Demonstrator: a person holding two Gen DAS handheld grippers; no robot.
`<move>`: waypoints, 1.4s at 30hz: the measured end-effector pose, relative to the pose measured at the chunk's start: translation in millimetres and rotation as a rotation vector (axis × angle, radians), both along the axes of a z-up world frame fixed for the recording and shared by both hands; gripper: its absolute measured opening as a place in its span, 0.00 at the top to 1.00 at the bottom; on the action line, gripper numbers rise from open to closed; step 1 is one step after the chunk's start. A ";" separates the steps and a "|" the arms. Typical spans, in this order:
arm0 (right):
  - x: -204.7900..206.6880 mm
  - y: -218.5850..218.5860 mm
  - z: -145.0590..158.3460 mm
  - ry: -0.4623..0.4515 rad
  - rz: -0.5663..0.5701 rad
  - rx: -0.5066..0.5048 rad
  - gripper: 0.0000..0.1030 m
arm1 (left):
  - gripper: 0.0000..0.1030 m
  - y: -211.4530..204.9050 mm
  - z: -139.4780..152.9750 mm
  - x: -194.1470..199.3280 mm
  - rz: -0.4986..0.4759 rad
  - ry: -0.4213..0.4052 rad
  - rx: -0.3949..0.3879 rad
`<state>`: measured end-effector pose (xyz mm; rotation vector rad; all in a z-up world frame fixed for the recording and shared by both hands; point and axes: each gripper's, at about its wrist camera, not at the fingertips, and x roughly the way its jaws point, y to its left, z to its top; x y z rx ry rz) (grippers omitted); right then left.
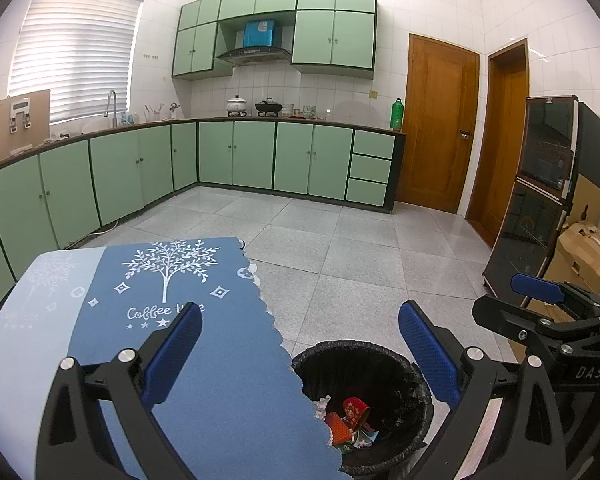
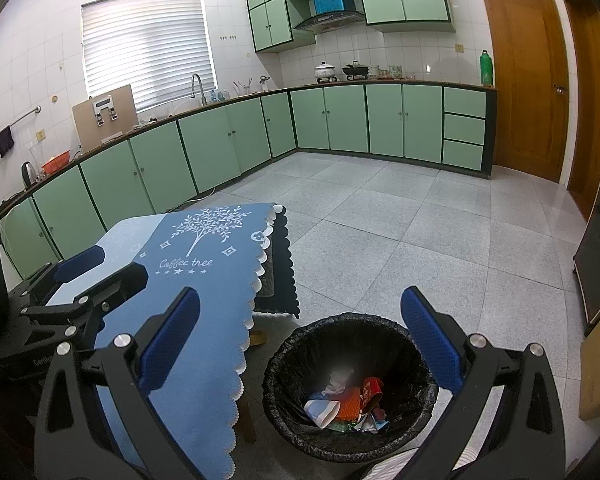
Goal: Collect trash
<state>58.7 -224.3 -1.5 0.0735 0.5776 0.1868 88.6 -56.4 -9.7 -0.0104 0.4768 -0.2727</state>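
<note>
A black-lined trash bin (image 1: 416,400) (image 2: 284,364) stands on the floor beside the table. Inside lies mixed trash (image 1: 350,420) (image 2: 348,402): a red cup, orange and white wrappers, crumpled paper. My left gripper (image 1: 300,344) is open and empty, held above the table edge and the bin. My right gripper (image 2: 300,328) is open and empty, held above the bin. The right gripper also shows at the right of the left wrist view (image 1: 540,300), and the left gripper at the left of the right wrist view (image 2: 88,276).
A table with a blue "Coffee tree" cloth (image 1: 172,320) (image 2: 204,264) is at the left. Green cabinets (image 1: 256,156) run along the walls. A dark appliance (image 1: 540,200) and cardboard (image 1: 584,256) stand at the right. Wooden doors (image 1: 440,120) are beyond. The floor is grey tile (image 2: 420,240).
</note>
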 end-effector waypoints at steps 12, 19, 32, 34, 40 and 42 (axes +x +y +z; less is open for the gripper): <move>-0.3 -0.5 -0.5 0.000 0.000 0.000 0.05 | 0.06 -0.5 -0.4 -0.2 0.000 0.000 0.001; -0.4 -0.3 -0.8 -0.001 0.000 0.000 0.05 | 0.06 -0.5 -0.8 -0.3 0.000 0.000 0.001; 0.1 -1.1 0.9 0.005 0.003 0.002 0.05 | 0.06 -0.8 -2.0 0.3 0.000 0.001 0.001; 0.2 -0.9 1.1 0.006 0.002 0.003 0.05 | 0.06 -0.3 -1.8 0.4 0.000 0.001 0.000; 0.3 -1.7 0.7 0.005 0.003 0.002 0.05 | 0.06 -0.2 -2.8 1.1 0.001 0.004 -0.003; 0.3 -1.7 0.7 0.005 0.003 0.003 0.05 | 0.06 0.5 -3.1 1.6 0.001 0.006 -0.003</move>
